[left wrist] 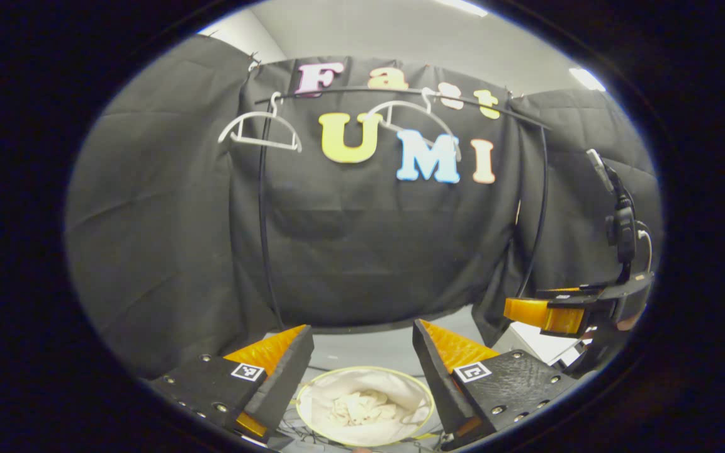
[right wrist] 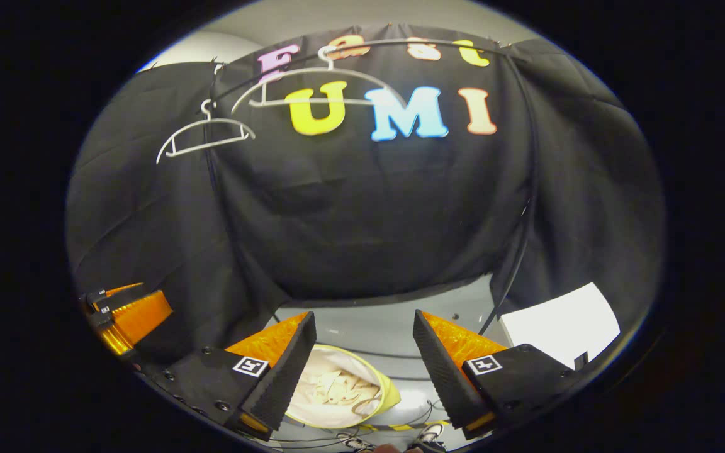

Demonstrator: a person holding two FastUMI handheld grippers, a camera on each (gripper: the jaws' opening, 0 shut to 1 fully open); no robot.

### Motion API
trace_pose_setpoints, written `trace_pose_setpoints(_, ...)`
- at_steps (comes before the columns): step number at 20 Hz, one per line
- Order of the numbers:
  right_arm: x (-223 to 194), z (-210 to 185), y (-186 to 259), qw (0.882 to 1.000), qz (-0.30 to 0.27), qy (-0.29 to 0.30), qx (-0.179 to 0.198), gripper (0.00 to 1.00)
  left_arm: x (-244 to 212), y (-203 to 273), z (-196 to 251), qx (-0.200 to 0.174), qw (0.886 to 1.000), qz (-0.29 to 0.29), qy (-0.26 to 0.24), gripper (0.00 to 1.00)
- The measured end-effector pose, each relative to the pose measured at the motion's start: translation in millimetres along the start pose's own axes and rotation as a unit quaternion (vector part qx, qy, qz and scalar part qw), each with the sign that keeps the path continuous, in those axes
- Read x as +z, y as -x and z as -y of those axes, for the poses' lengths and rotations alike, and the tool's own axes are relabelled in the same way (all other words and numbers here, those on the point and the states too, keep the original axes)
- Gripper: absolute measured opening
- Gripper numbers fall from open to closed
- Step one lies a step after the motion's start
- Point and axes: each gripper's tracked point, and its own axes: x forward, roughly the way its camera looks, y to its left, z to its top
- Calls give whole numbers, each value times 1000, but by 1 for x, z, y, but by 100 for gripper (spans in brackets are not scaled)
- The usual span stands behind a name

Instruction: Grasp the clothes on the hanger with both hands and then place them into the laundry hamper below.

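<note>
Two smooth, pale plastic-looking hangers [left wrist: 260, 130] are hung on a thin dark rail [left wrist: 400, 94] with a metal look. Crumpled cream cloth [left wrist: 362, 408] is seen inside a soft fabric hamper [left wrist: 312, 387], backed by matt black cloth wall [left wrist: 167, 239].

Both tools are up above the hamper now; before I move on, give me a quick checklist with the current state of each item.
1. Left tool open, holding nothing: ok.
2. Right tool open, holding nothing: ok.
3. Crumpled cream clothes lying inside the round yellow-rimmed laundry hamper: ok.
4. Two white plastic hangers on the black rail bare: ok.
5. No cloth draped over the hamper rim: ok in the left gripper view, cannot tell for the part hidden in the right gripper view.
</note>
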Motion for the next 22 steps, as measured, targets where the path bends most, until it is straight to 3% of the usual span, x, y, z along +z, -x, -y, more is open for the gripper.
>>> trace_pose_setpoints(4, 43, 33, 31, 998, 61, 19, -10, 98, 95, 22, 27, 10, 996, 81, -26, 89)
trace_pose_setpoints(8, 98, 74, 78, 988, 147, 46, -22, 98, 138, 59, 62, 34, 992, 115, -32, 89)
trace_pose_setpoints(10, 124, 94, 105, 980, 190, 50, -28, 93, 150, 77, 81, 35, 991, 129, -15, 89)
trace_pose_setpoints(11, 132, 102, 117, 977, 206, 50, -27, 98, 155, 86, 91, 36, 990, 138, -8, 89)
trace_pose_setpoints(15, 140, 132, 155, 972, 234, 27, -14, 98, 168, 116, 120, 48, 985, 165, 1, 89)
trace_pose_setpoints(19, 134, 178, 174, 965, 262, 2, -30, 98, 166, 145, 131, 74, 976, 194, 62, 89)
trace_pose_setpoints(22, 113, 194, 177, 966, 256, -10, -37, 98, 140, 152, 125, 106, 975, 176, 91, 89)
